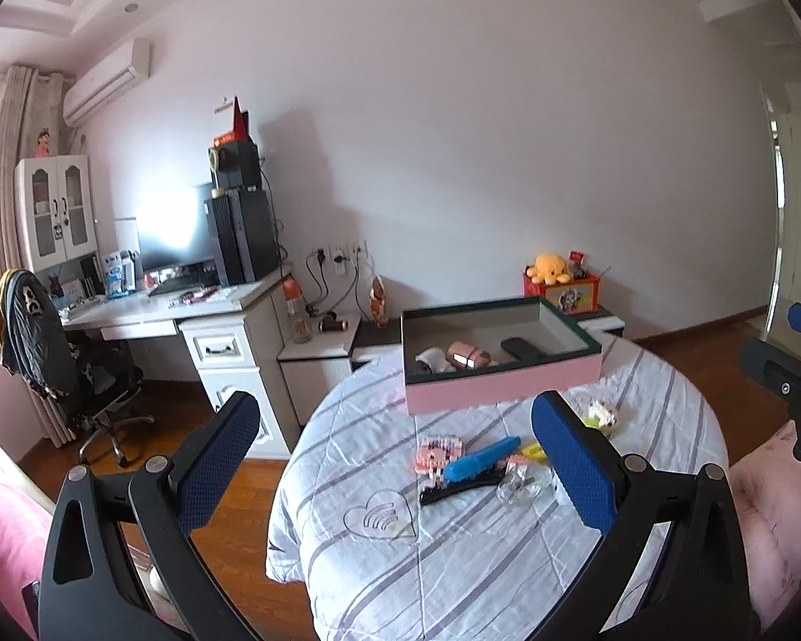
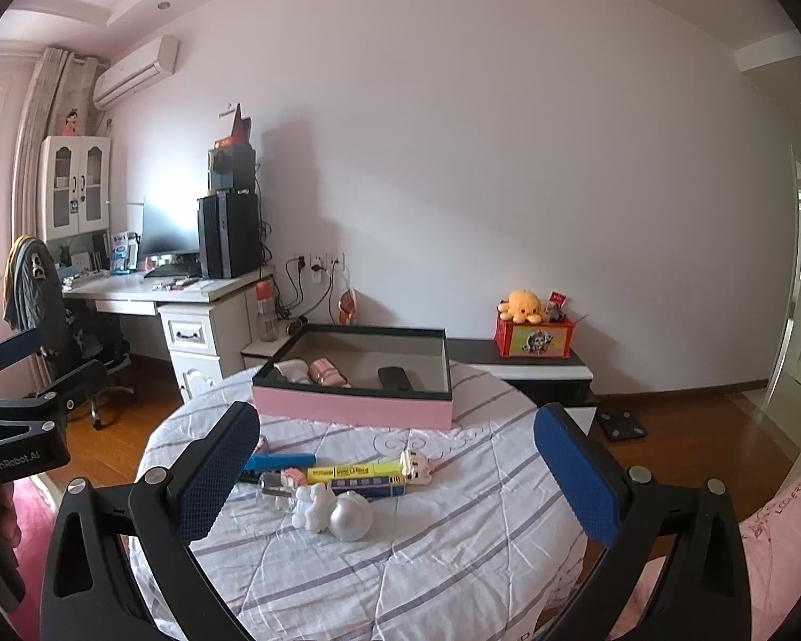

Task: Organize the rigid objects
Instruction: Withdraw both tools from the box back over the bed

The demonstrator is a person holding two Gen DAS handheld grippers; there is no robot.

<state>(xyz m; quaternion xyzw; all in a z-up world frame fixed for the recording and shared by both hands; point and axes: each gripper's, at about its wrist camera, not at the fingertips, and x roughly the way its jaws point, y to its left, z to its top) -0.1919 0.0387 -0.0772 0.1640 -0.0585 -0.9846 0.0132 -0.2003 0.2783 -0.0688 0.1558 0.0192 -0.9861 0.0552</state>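
Note:
A pink box [image 1: 502,382] [image 2: 352,408] with a dark rim stands at the far side of the round table [image 1: 480,561] [image 2: 427,561]; it holds a pink case [image 1: 467,355], a white item and a black remote [image 2: 395,379]. Loose items lie in front of it: a blue pen-like tool [image 1: 483,459] [image 2: 280,460], a pink block figure [image 1: 438,454], a yellow box [image 2: 355,473], a white figurine [image 2: 312,507], a silver ball [image 2: 351,521] and a clear piece [image 1: 518,489]. My left gripper [image 1: 395,459] and right gripper [image 2: 395,473] are open and empty, held above the near side.
A white desk [image 1: 155,315] with a monitor, computer tower and a black chair [image 1: 64,368] stands at the left. A low cabinet behind the table carries a red box with a yellow plush octopus [image 2: 526,305]. Wooden floor surrounds the table; pink bedding lies at the right.

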